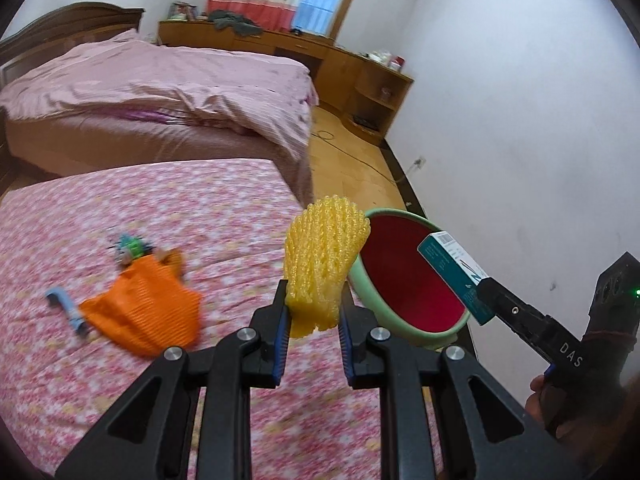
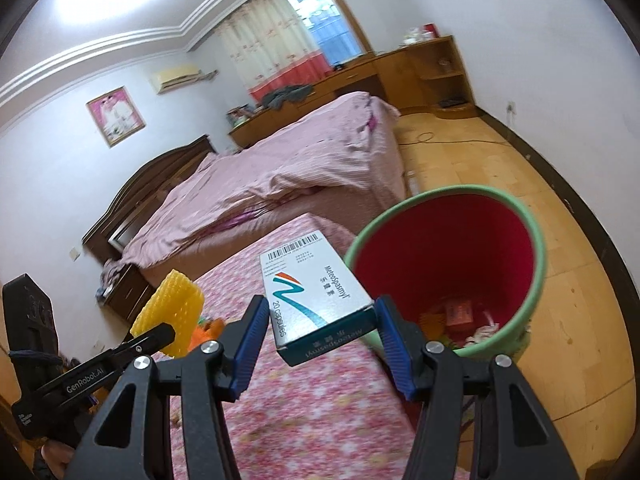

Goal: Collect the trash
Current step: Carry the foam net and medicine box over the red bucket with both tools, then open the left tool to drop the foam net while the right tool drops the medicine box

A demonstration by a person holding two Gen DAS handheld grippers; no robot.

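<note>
My left gripper [image 1: 313, 312] is shut on a yellow foam fruit net [image 1: 324, 264] and holds it above the pink floral table, just left of the bin. My right gripper [image 2: 320, 320] is shut on a white and teal medicine box [image 2: 316, 300] and holds it beside the bin's rim. The bin [image 1: 408, 276] is green outside and red inside, standing off the table's right edge; in the right wrist view it [image 2: 448, 256] shows some trash at its bottom. The net also shows in the right wrist view [image 2: 172, 312], and the box in the left wrist view [image 1: 456, 276].
On the floral table [image 1: 120, 360] lie an orange ridged wrapper [image 1: 148, 308], a small blue strip [image 1: 66, 308] and a green and blue crumpled item [image 1: 132, 246]. A bed with a pink cover [image 1: 160, 84] stands behind. Wooden floor [image 2: 560, 320] and a white wall lie to the right.
</note>
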